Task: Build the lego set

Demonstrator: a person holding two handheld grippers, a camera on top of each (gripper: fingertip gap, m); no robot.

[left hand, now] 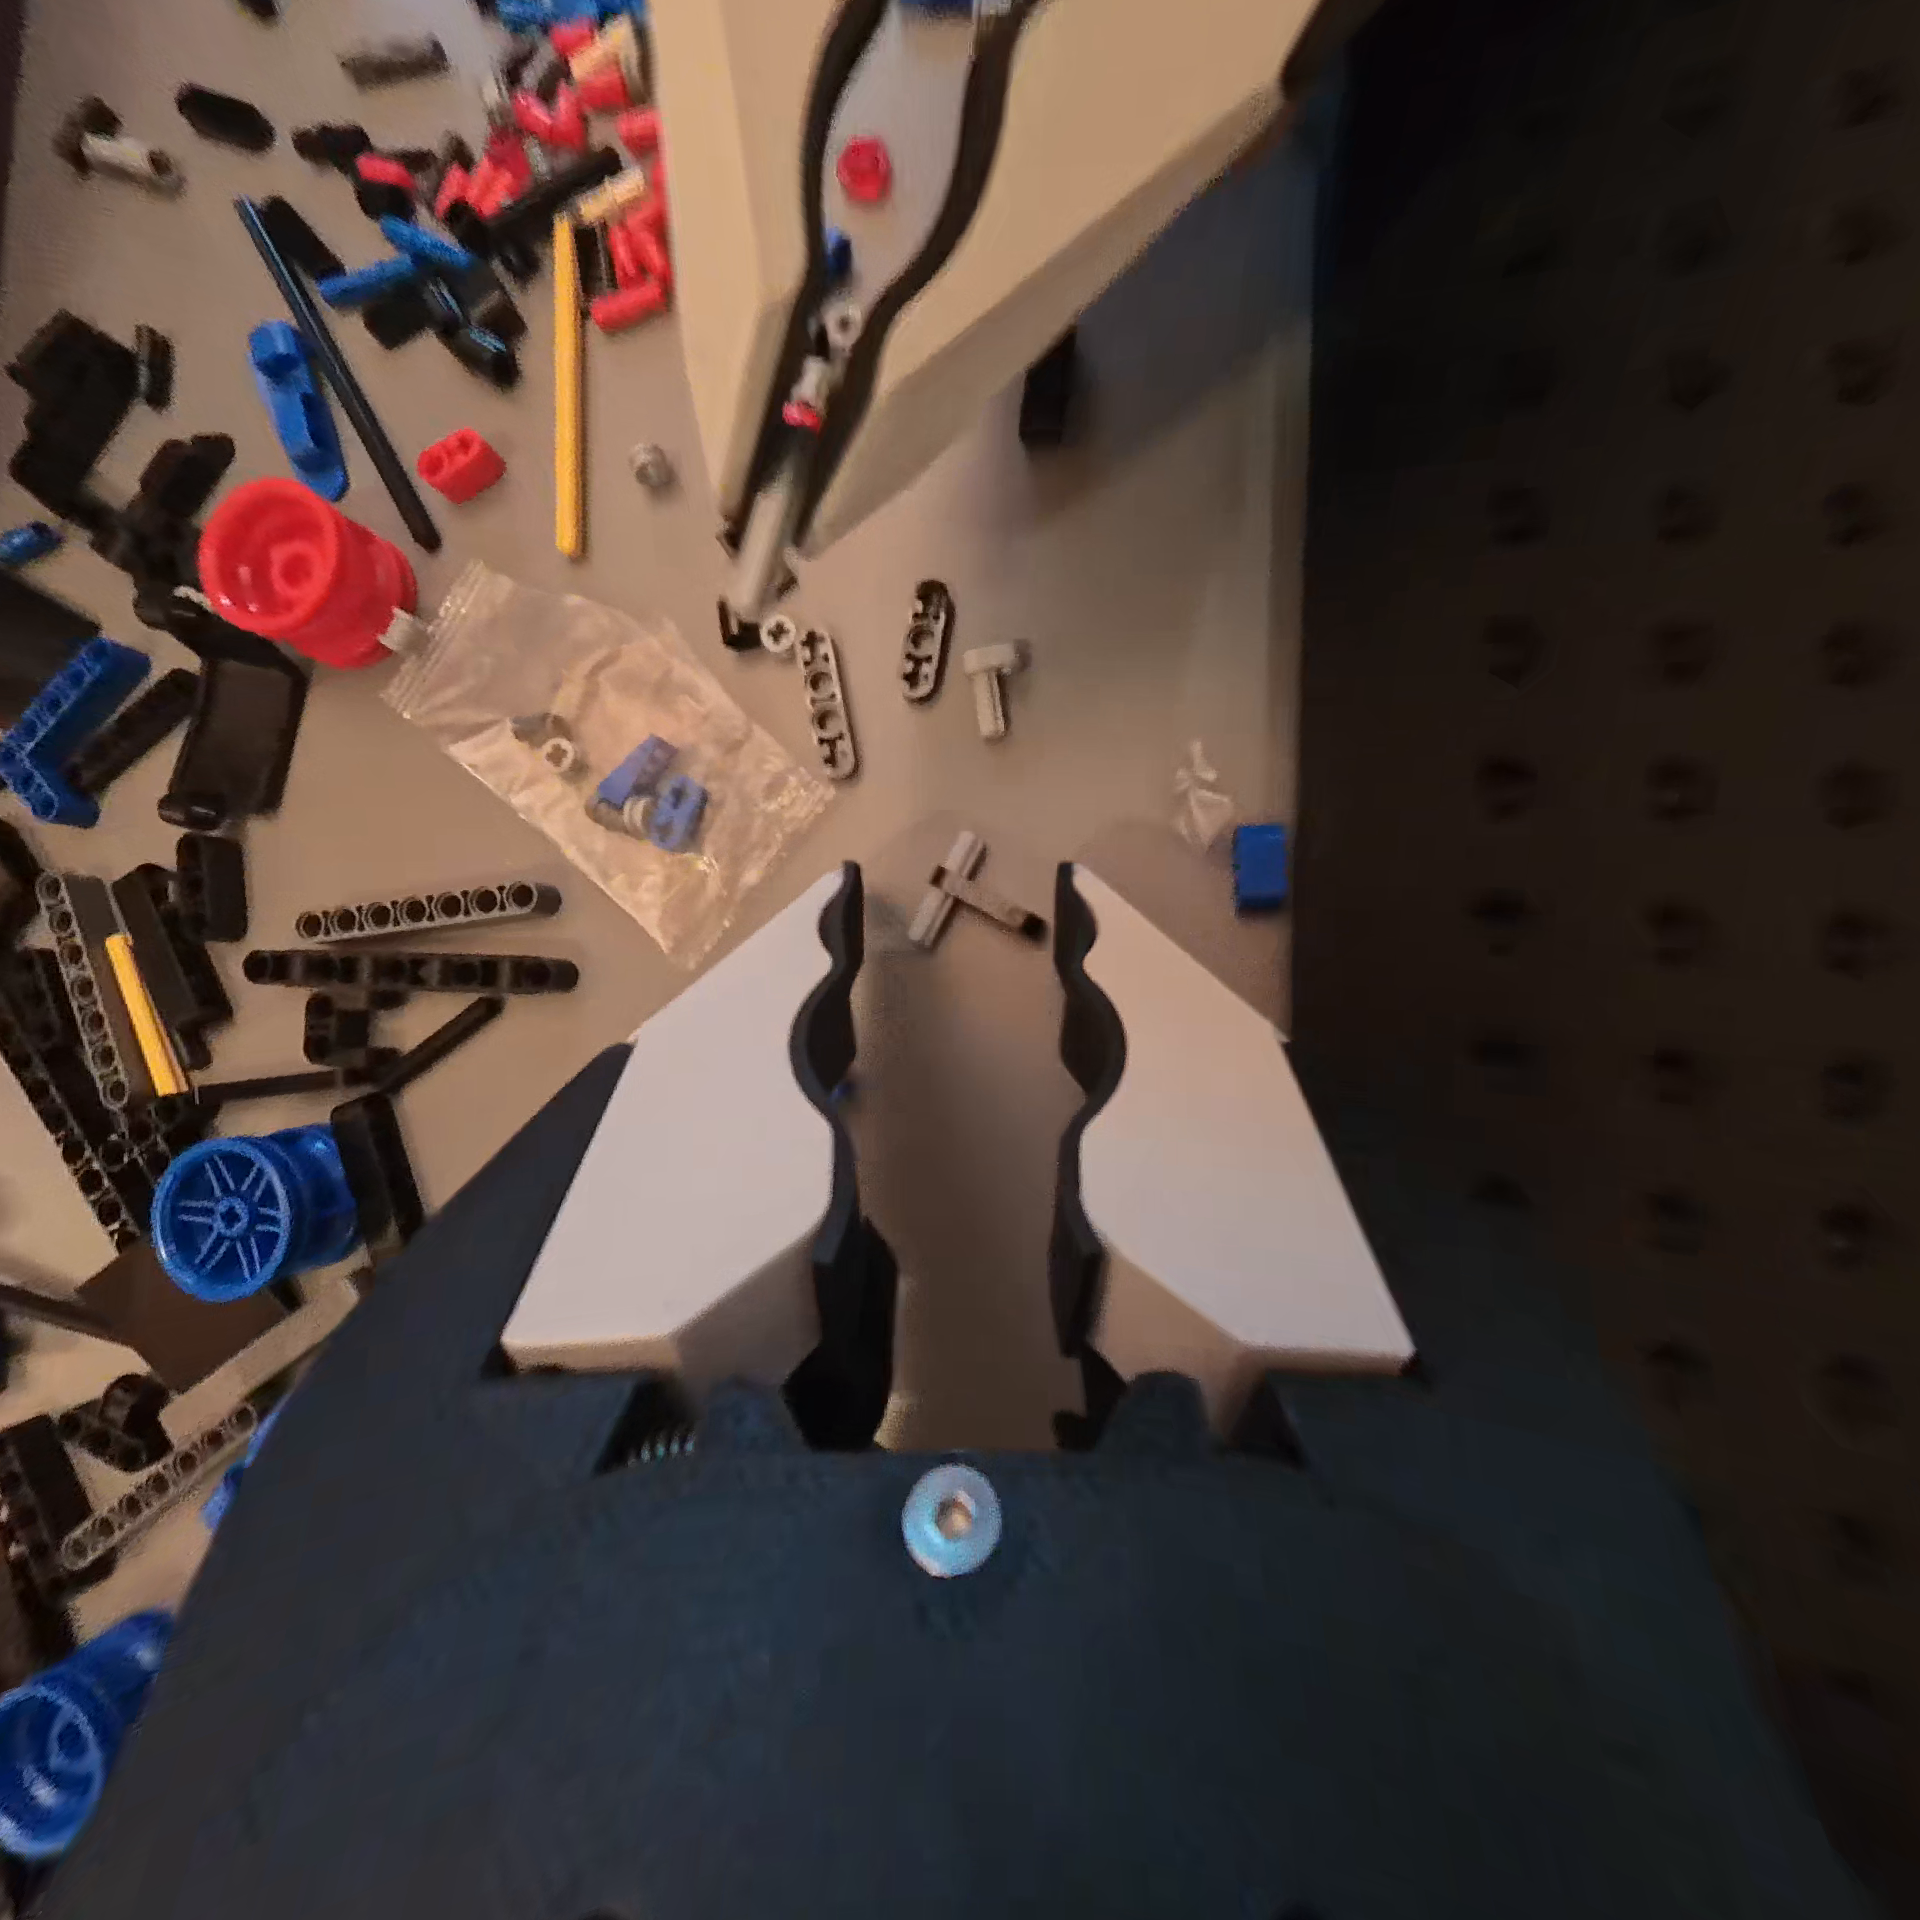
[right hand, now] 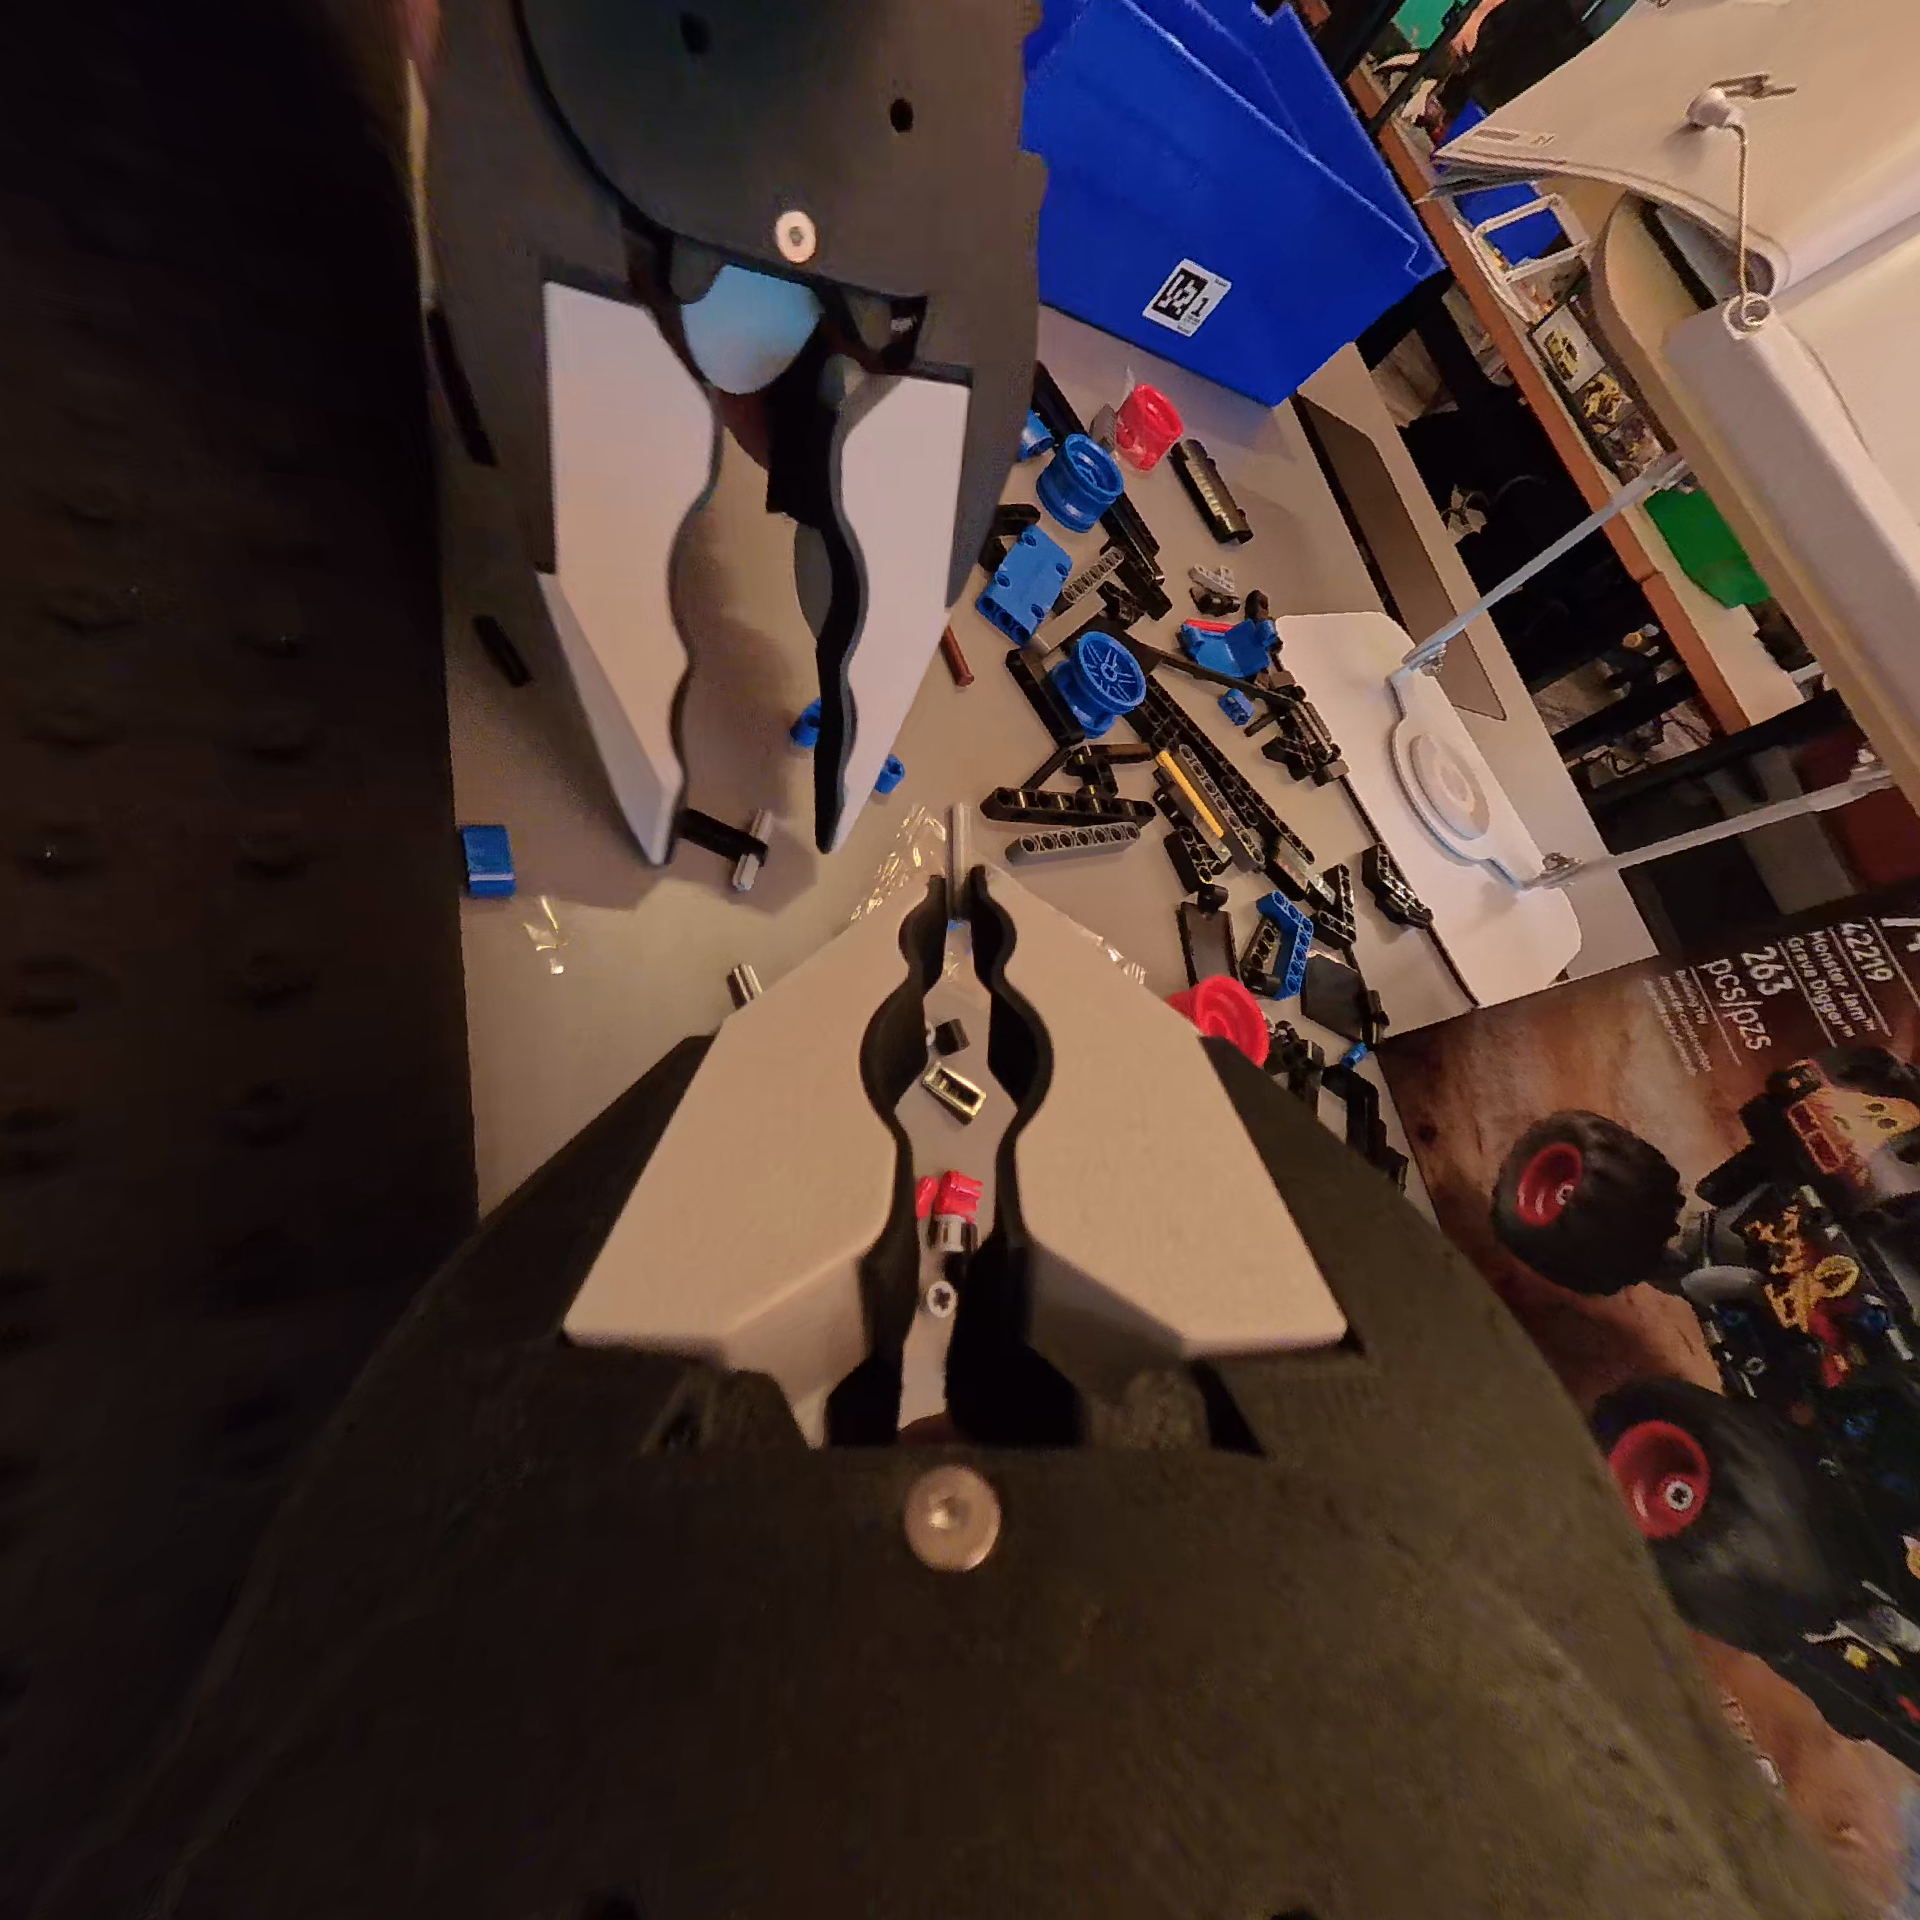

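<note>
Jaws of the left gripper (left hand: 958,883) stand apart and empty over a small grey-and-black pin assembly (left hand: 971,896) on the grey table (left hand: 1122,665). Beyond, the right gripper (right hand: 961,896) is pinched on a thin grey axle (right hand: 960,844), its clamped end hidden. Loose studded beams (left hand: 428,896), ribbed wheels (left hand: 301,582) and a crinkled clear bag (left hand: 613,753) lie blurred at the far left.

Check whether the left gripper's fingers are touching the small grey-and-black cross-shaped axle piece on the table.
Apart. The left wrist view shows the small grey-and-black cross-shaped axle piece lying between the open fingers, table visible on both sides.
</note>
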